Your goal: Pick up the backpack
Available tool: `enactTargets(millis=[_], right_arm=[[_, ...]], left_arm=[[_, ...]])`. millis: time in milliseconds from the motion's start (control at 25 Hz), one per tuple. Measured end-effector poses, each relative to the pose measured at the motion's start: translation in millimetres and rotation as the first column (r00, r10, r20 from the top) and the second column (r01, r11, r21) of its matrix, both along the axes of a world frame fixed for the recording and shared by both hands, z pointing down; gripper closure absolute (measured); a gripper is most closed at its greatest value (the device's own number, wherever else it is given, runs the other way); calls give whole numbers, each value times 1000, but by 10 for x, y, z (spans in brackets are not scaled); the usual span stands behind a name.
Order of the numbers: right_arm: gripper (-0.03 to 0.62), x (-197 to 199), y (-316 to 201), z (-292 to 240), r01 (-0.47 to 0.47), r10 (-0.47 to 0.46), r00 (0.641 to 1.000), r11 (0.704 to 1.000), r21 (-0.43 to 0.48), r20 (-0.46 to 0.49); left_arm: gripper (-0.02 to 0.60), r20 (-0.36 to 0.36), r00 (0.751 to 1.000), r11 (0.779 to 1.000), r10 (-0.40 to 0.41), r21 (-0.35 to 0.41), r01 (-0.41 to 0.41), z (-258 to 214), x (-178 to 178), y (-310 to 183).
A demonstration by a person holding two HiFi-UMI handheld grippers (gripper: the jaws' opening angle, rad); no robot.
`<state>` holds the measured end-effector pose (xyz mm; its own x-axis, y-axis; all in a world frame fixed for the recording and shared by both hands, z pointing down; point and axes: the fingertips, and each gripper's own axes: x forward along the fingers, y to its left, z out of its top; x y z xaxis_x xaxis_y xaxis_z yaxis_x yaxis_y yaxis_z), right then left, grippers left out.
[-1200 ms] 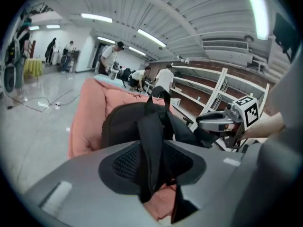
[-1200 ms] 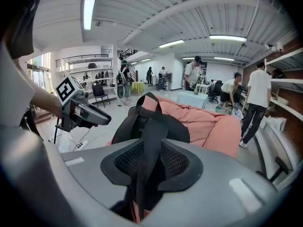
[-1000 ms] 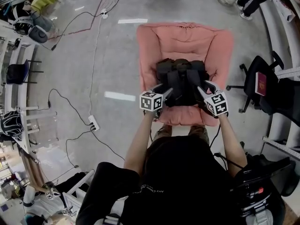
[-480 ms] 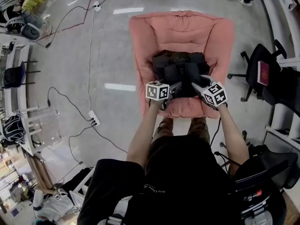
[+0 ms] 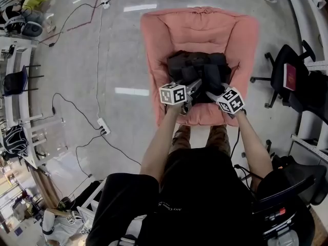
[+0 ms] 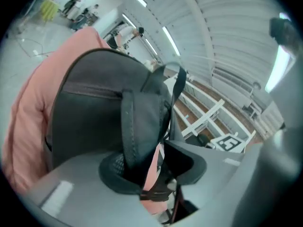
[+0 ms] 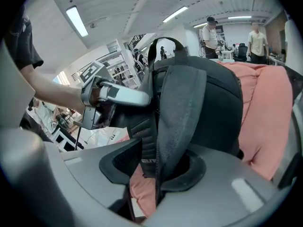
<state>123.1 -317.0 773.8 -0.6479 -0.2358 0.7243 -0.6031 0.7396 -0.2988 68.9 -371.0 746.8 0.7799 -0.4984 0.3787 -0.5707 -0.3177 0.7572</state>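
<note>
Backpack (image 5: 197,72) is the prize here, black and upright on the seat of the pink armchair (image 5: 164,40), which stands on a grey floor (image 5: 120,60) strung with cables. The bag leans against the backrest, its shoulder straps facing the person.

Both tools are in at the front of the bag, side by side. The left gripper (image 6: 155,168) has the left strap (image 6: 139,126) running down between its jaws. The strap lies against one pad, and a sliver of pink shows beside the other. The jaws have just been closing, but they are not pinching yet.

Same story on the right gripper (image 7: 152,168): the right strap (image 7: 179,112) hangs between the jaws, resting on one pad with a gap at the other. These jaws have also just been closing, with no clamp so far.
</note>
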Motion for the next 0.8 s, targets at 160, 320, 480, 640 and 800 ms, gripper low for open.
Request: enactTargets(millis=[160,320,480,640,800], right_arm=[[462,-90,133,-155,8,-2,992,999,-45,129],[482,-95,259,-409,-3,18,965,998,-59,261],[415,-120,353,-587,60,-64,960,998,20,271],[407,-209,333,-856,19,-44,928,997,72,370],[413,-335,466,-956,61,-59,892,998,10,449]], left_arm=[[505,-184,982,999,-51,10,53,-227,-39,-5],[537,-333,943,1000,-20,11,25,-449,-78,138],[545,-452,892,1000,-20,-21,12,-719,-162,273],[545,-431,901,998,55,-15,-68,-758,-229,498],[545,-518,852,988,74,-77,-133,-869,-341,745]])
